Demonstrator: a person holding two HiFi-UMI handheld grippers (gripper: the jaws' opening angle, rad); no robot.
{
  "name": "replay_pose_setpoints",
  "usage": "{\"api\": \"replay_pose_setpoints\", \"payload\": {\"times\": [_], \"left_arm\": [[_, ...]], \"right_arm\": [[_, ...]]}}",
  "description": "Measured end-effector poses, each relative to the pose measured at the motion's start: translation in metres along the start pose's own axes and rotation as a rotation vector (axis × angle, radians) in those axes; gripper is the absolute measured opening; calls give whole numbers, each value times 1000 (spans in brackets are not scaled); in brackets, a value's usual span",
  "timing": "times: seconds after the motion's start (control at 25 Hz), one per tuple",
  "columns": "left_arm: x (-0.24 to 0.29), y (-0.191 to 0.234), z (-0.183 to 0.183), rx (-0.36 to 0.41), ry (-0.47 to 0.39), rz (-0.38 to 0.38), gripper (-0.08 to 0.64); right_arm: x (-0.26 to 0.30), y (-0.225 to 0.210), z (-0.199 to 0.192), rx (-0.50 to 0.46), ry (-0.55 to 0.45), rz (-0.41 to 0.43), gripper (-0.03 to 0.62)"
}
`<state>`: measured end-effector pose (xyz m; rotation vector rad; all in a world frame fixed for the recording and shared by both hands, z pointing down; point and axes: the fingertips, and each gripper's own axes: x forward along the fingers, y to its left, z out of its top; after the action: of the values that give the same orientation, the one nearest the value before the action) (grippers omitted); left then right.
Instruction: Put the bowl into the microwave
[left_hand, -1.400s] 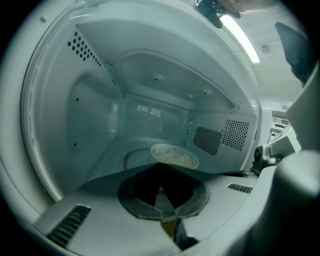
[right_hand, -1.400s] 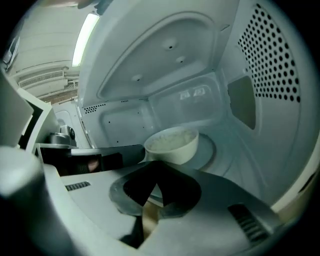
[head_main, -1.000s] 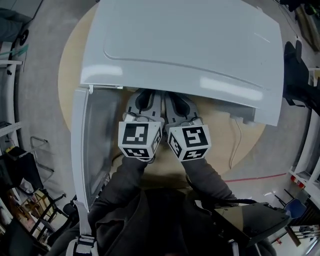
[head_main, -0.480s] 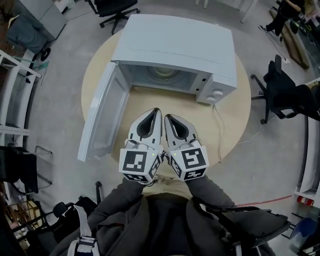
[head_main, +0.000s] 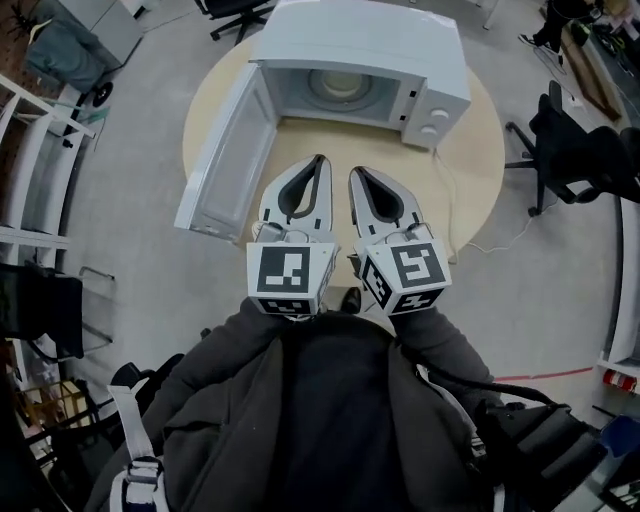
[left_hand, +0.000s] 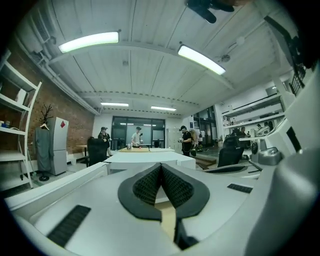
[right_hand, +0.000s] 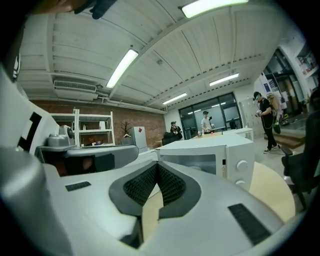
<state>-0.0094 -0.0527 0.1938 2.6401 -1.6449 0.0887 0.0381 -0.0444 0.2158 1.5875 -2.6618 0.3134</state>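
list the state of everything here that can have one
microwave: upright on the table, cavity exposed
microwave door: swung wide open
round item in the cavity: resting inside; bowl or turntable, cannot tell
left gripper: shut, empty
right gripper: shut, empty

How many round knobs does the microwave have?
2. Both are on the front of the microwave, to the right of its opening: the upper knob and the lower knob just below it. None seem hidden.
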Motion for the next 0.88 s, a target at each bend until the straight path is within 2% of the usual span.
{"api": "replay_pose_setpoints", "payload": {"times": [0.24,0.44,0.88], "left_arm": [[-12,3,0,4,-5,-31,9],[-11,6,7,24,-22,-35,9],[-22,14,3,4,-11,-24,9]], "right_arm": [[-6,7,6,-17,-27,-36,8],[-4,20,7,-21,-14,-1,8],[-14,29,10,-43,-24,-19,8]]}}
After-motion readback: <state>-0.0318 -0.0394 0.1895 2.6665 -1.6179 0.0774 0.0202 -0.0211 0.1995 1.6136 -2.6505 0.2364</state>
